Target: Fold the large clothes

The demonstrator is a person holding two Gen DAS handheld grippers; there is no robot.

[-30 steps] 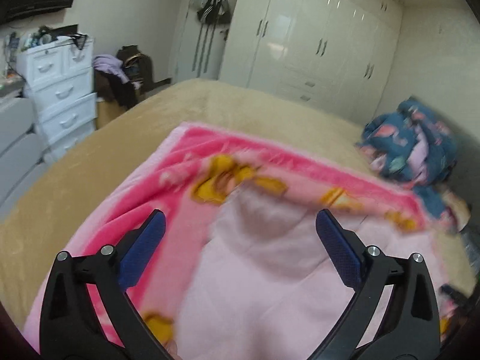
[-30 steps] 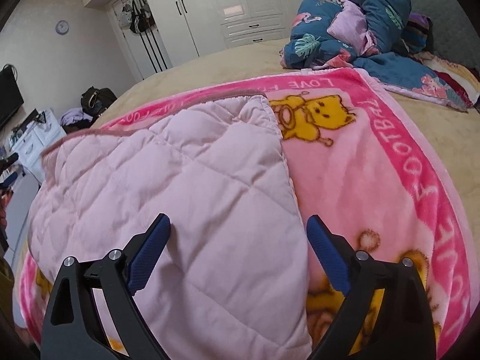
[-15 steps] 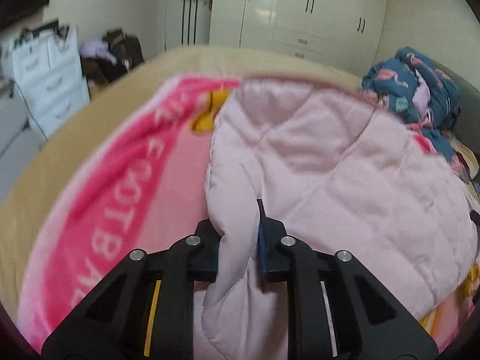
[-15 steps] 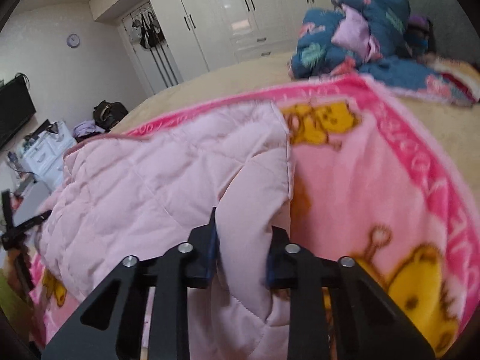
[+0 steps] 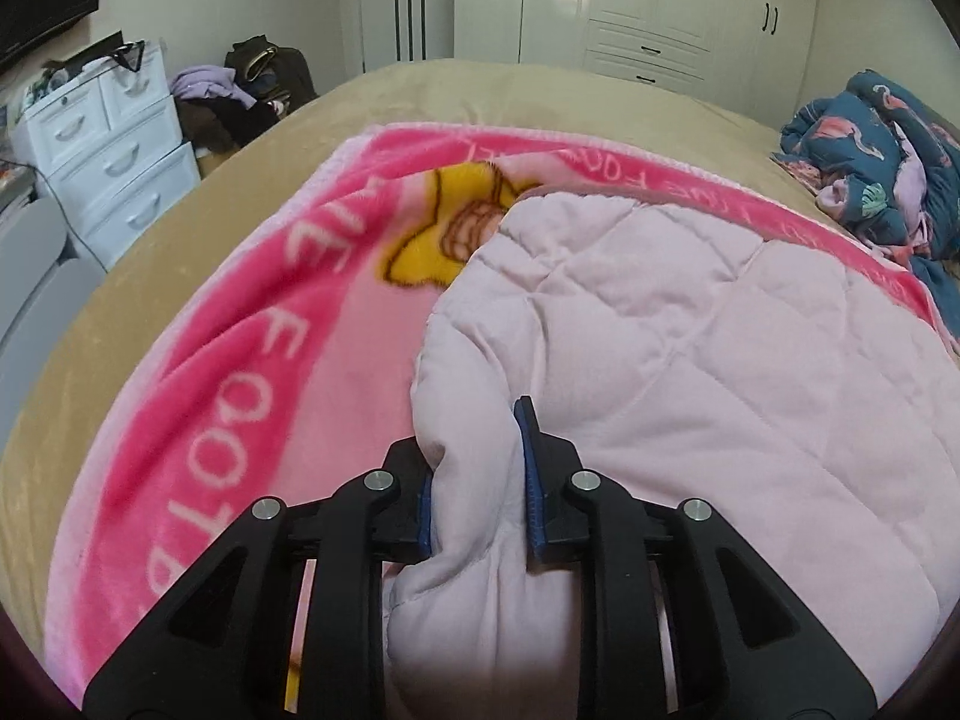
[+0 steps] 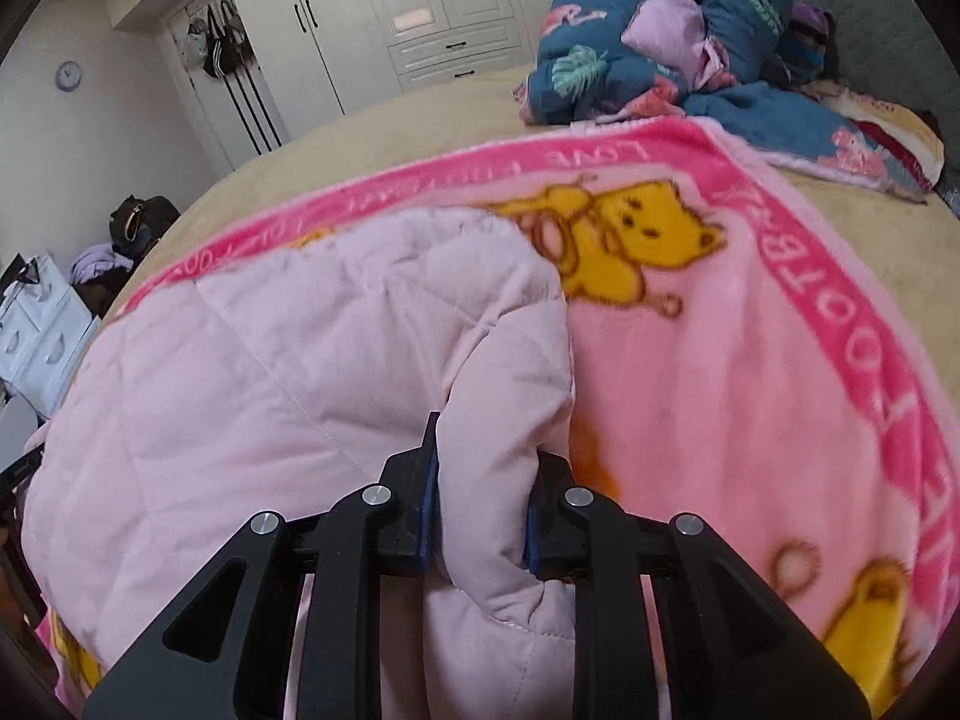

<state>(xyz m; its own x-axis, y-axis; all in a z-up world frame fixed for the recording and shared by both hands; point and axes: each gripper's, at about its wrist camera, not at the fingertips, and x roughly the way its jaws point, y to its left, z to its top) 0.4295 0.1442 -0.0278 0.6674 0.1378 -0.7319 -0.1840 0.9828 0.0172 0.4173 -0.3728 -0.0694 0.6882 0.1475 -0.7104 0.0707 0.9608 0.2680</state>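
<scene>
My left tongs (image 5: 474, 480) are pinched tight on a bunched fold at the near left edge of the pale pink quilted garment (image 5: 690, 360), padding bulging up between the blue pads (image 5: 528, 480); the jaws have just been closing and eased out a touch, fabric between them. My right tongs (image 6: 480, 498) grip the opposite near edge of the same garment (image 6: 270, 372), a thick roll of it squeezed between the pads, with the jaws closed down onto it within this last second. The garment lies spread between both grips, quilted in diamond stitching, its far part rumpled. Under it lies a pink fleece blanket (image 5: 270, 360) with a darker pink border carrying white lettering and yellow bear figures (image 6: 636, 234); the blanket shows on both sides of the garment and beyond its far end. The blanket sits on a tan bed cover (image 5: 480, 90). Farther back to my right, a heap of dark blue patterned bedding (image 6: 690, 18) rests on the bed, just past the blanket's far corner. Off the bed to my left stands a white drawer unit (image 5: 114, 150), with a pile of dark bags and a lilac cloth (image 5: 240, 90) beside it. White wardrobes (image 5: 630, 0) line the far wall, bags hang at the door (image 6: 216, 42), and a round clock (image 6: 69, 75) hangs on the wall.
</scene>
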